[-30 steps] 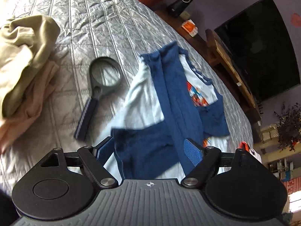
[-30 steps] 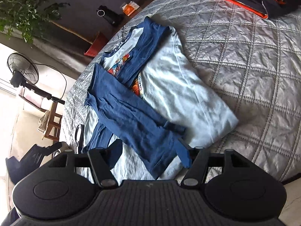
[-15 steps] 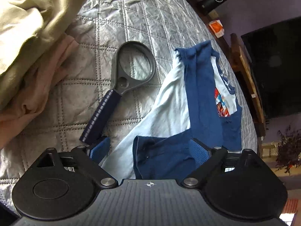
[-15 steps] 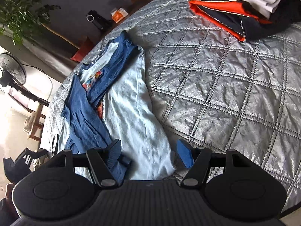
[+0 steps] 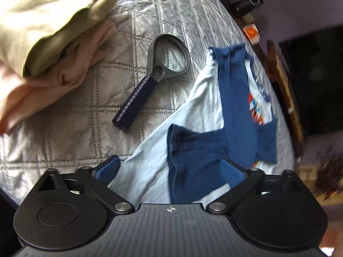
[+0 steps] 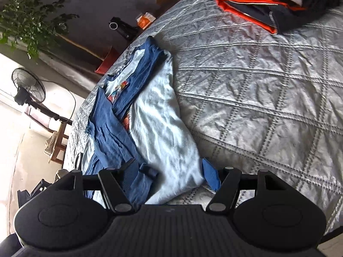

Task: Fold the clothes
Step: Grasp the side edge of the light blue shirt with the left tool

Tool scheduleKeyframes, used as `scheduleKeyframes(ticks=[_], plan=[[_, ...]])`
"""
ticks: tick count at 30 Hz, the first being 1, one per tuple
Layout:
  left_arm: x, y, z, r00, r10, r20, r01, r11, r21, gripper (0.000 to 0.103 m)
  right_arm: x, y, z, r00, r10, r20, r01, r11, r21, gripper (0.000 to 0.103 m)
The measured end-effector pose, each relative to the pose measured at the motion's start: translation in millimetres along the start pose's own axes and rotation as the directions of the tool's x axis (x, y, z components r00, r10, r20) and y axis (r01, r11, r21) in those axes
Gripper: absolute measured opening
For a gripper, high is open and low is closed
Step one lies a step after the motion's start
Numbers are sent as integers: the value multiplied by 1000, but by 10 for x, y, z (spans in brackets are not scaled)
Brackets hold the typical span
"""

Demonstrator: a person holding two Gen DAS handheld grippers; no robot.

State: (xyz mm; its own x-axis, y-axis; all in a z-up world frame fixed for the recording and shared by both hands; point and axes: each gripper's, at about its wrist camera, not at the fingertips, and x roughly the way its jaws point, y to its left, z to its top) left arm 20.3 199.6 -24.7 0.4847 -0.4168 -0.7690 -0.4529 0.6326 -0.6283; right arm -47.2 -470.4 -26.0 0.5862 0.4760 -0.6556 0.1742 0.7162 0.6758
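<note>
1. Lying on the grey quilted bedspread (image 6: 268, 85), the blue-sleeved pale cotton T-shirt (image 5: 193, 115) runs lengthwise away from both grippers.
2. Its near hem is straddled by the opening left gripper (image 5: 169, 169) and the half-open right gripper (image 6: 169, 171); nothing is gripped.

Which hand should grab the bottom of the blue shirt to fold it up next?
Probably both, but the right gripper looks better placed: its open jaws straddle the hem corner of the shirt. The left gripper, jaws opening, sits over the shirt's other bottom corner, with a magnifying glass lying close beside.
</note>
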Motion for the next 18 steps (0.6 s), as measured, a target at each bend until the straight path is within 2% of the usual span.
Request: scheduleKeyframes(ticks=[4, 6, 13, 16, 18], plan=[[23, 67, 26, 998, -53, -20, 51, 994, -97, 102, -28, -70, -49, 1000, -2, 3, 2, 1000, 17, 62], [34, 78, 12, 997, -71, -44, 65, 991, -114, 101, -28, -93, -70, 1000, 2, 1, -2, 1000, 19, 62], [83, 39, 11, 995, -77, -57, 70, 992, -109, 102, 28, -108, -65, 1000, 26, 13, -26, 1000, 1, 62], [110, -33, 4, 997, -57, -59, 53, 996, -69, 101, 36, -130, -49, 999, 38, 18, -38, 999, -15, 62], [124, -81, 0, 997, -41, -61, 39, 999, -33, 93, -9, -137, -46, 998, 50, 40, -49, 999, -21, 62]])
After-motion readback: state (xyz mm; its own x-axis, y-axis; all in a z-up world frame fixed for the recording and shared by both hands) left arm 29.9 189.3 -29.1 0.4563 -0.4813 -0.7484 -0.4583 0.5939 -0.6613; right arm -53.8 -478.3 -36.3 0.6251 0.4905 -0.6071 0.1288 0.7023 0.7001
